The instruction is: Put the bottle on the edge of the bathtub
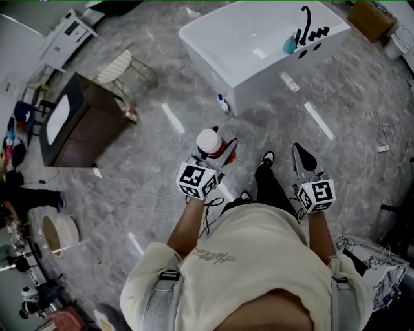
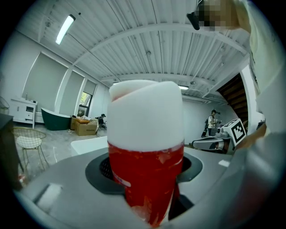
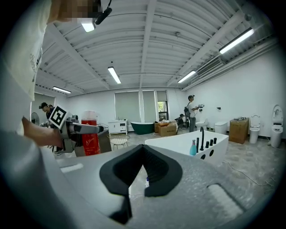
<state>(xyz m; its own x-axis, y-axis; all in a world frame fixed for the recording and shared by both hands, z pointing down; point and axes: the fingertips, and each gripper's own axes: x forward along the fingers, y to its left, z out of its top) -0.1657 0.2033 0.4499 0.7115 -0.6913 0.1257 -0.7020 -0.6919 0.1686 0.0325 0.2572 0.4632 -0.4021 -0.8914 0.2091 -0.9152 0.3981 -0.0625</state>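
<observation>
Left gripper (image 1: 216, 154) clamped a cylindrical red bottle (image 2: 147, 174) with a smooth white cap (image 2: 145, 112); right gripper (image 3: 143, 151) was closed, empty.

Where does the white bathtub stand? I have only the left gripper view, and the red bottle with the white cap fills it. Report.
Observer: The white rectangular bathtub stands ahead of the person, slightly right, well apart from the red bottle with the white cap.
Operator: Report the right tongs.
Observer: The right tongs are shut, tips together, nothing between them.
Operator: Name what occupies the tub's edge.
Observer: A small teal bottle stands beside the tall black faucet at the tub's far right end.
</observation>
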